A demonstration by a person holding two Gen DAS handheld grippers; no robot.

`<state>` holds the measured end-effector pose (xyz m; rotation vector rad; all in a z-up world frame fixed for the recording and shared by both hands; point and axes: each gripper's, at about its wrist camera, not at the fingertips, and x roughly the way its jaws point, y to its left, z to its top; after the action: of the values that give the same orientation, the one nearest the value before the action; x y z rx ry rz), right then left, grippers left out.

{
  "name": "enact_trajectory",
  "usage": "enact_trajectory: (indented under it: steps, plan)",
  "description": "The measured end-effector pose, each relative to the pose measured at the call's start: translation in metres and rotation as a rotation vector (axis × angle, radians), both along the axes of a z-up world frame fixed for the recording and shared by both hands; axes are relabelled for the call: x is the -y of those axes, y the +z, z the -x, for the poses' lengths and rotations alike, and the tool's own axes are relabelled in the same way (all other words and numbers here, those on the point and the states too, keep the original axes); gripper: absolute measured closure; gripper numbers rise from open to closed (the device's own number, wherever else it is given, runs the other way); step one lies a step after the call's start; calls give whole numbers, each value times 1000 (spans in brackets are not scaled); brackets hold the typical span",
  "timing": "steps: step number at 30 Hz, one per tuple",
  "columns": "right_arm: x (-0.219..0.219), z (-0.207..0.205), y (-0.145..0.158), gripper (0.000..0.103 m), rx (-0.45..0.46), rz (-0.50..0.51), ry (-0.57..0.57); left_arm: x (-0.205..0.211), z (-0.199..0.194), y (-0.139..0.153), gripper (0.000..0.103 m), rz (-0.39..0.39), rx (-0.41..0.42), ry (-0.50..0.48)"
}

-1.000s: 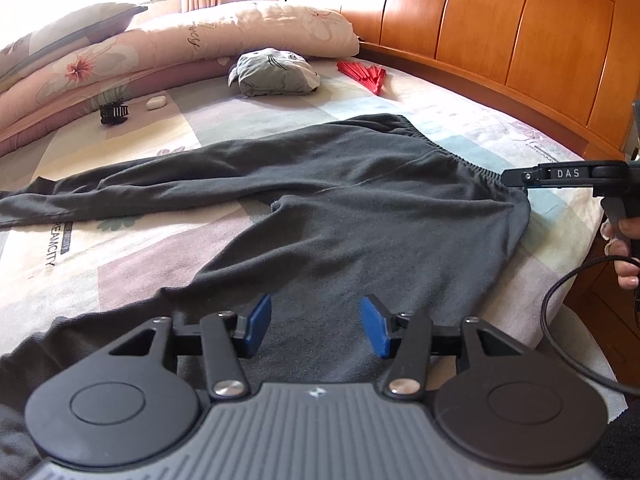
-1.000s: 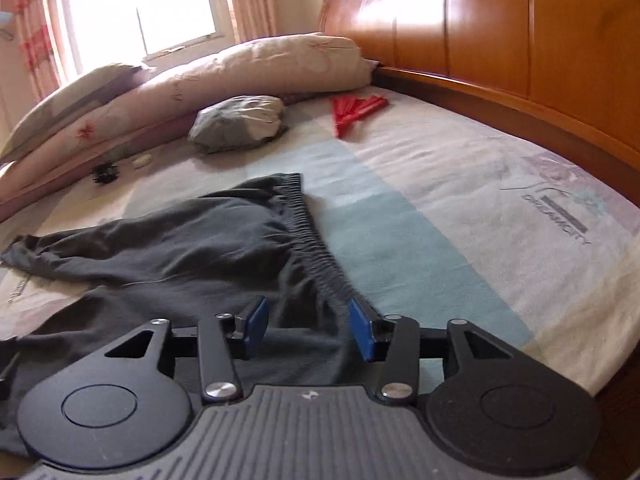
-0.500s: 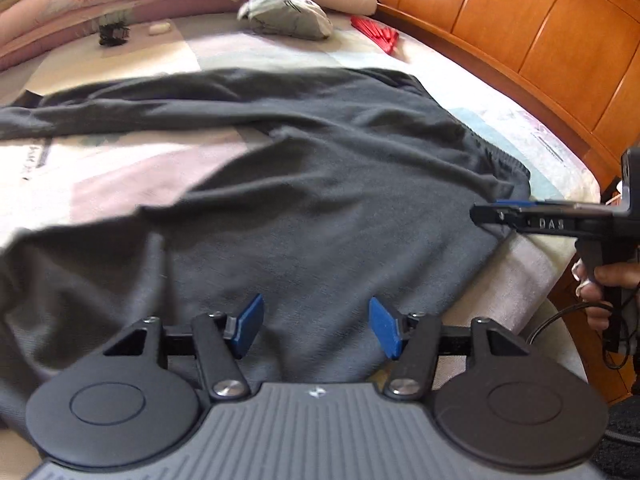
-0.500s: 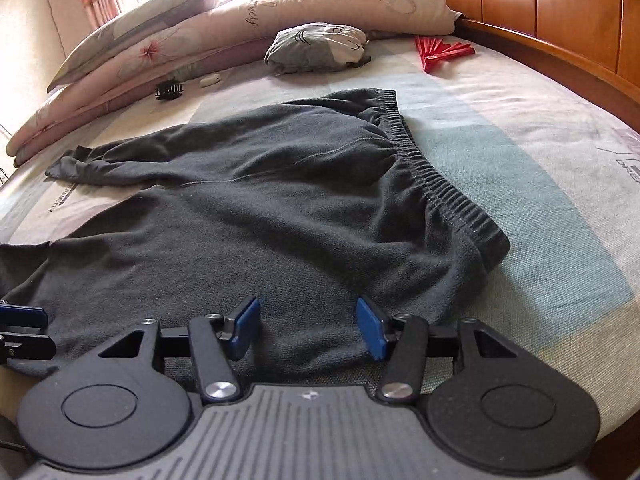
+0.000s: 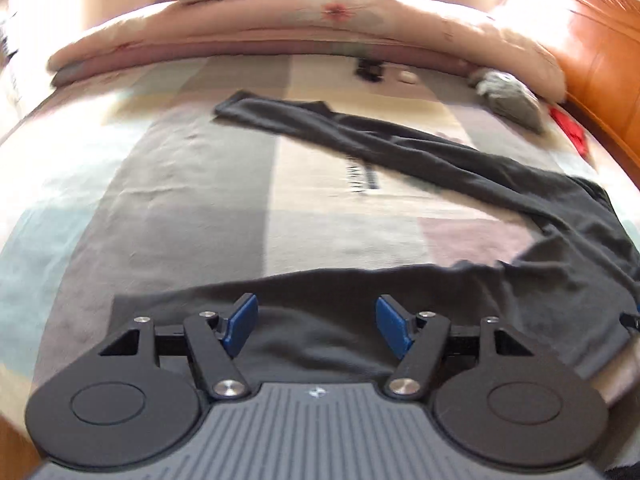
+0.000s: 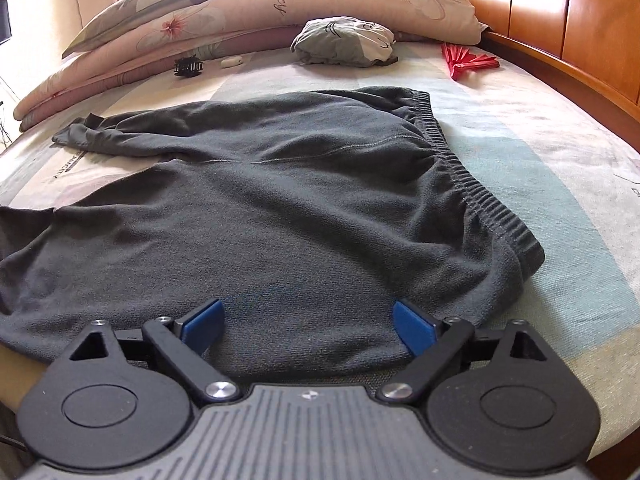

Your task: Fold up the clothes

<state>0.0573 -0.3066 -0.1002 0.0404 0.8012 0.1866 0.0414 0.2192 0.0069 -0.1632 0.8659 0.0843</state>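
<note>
Dark grey trousers (image 6: 280,200) lie spread flat on the bed, with the elastic waistband (image 6: 472,184) to the right and the legs running left. In the left wrist view the near leg (image 5: 340,312) lies under the fingers and the far leg (image 5: 400,148) stretches diagonally across the sheet. My left gripper (image 5: 316,324) is open and empty just above the near leg's hem end. My right gripper (image 6: 308,324) is open wide and empty over the trousers' near edge close to the waistband.
A folded grey garment (image 6: 344,42), a red fan (image 6: 468,62), a black hair clip (image 6: 188,67) and a small white object (image 6: 232,62) lie near the pillows (image 6: 240,8). The wooden headboard (image 6: 560,20) runs along the right side.
My left gripper has swung left from the seat of the trousers to the near leg's end. My right gripper has opened wider and dropped closer to the near edge of the trousers.
</note>
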Motion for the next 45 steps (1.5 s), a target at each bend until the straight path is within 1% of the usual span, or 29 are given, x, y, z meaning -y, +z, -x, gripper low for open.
enact_trajectory:
  steps: [2, 3, 6, 9, 10, 13, 17, 23, 25, 29, 33, 36, 39, 40, 42, 43, 44, 45]
  plan:
    - [-3, -1, 0, 4, -4, 11, 0, -38, 15, -9, 39, 119, -12, 124]
    - [-4, -2, 0, 3, -6, 13, -1, -53, 23, -15, 39, 188, -10, 170]
    - [-7, -4, -1, 0, -14, 17, -6, -85, 44, -40, 39, 348, 10, 288]
    - [-10, -6, -1, 0, -22, 30, -14, -115, 65, -67, 39, 498, 29, 405]
    - [-10, -6, -1, 0, -25, 32, -16, -123, 69, -75, 39, 537, 35, 439]
    - [-10, -8, 0, 0, -34, 31, -20, -138, 69, -94, 39, 610, 64, 508]
    - [-11, -7, -1, 0, -37, 33, -27, -154, 68, -108, 37, 707, 157, 548]
    - [-13, -9, 0, 0, -43, 40, -37, -170, 64, -120, 36, 762, 265, 579]
    - [-12, -9, 0, 0, -43, 39, -37, -174, 63, -123, 36, 784, 289, 587]
    - [-12, -9, 0, 0, -43, 40, -36, -178, 60, -123, 36, 780, 311, 581]
    - [-13, -9, 0, 0, -42, 42, -37, -180, 52, -120, 36, 769, 295, 556]
    - [-12, -8, 0, 0, -40, 40, -37, -176, 54, -114, 36, 759, 243, 506]
    - [-11, -7, -1, 0, -37, 40, -33, -163, 63, -107, 36, 751, 195, 428]
    - [-11, -7, -1, 0, -36, 39, -32, -158, 67, -104, 36, 748, 193, 402]
    - [-12, -8, -1, 0, -35, 42, -32, -153, 75, -101, 36, 747, 226, 373]
    - [-12, -8, -1, 0, -36, 44, -33, -152, 77, -101, 35, 745, 242, 371]
    - [-13, -8, -1, 0, -36, 45, -33, -153, 77, -102, 35, 741, 240, 387]
    - [-13, -9, -1, 0, -37, 46, -33, -155, 76, -105, 35, 737, 220, 414]
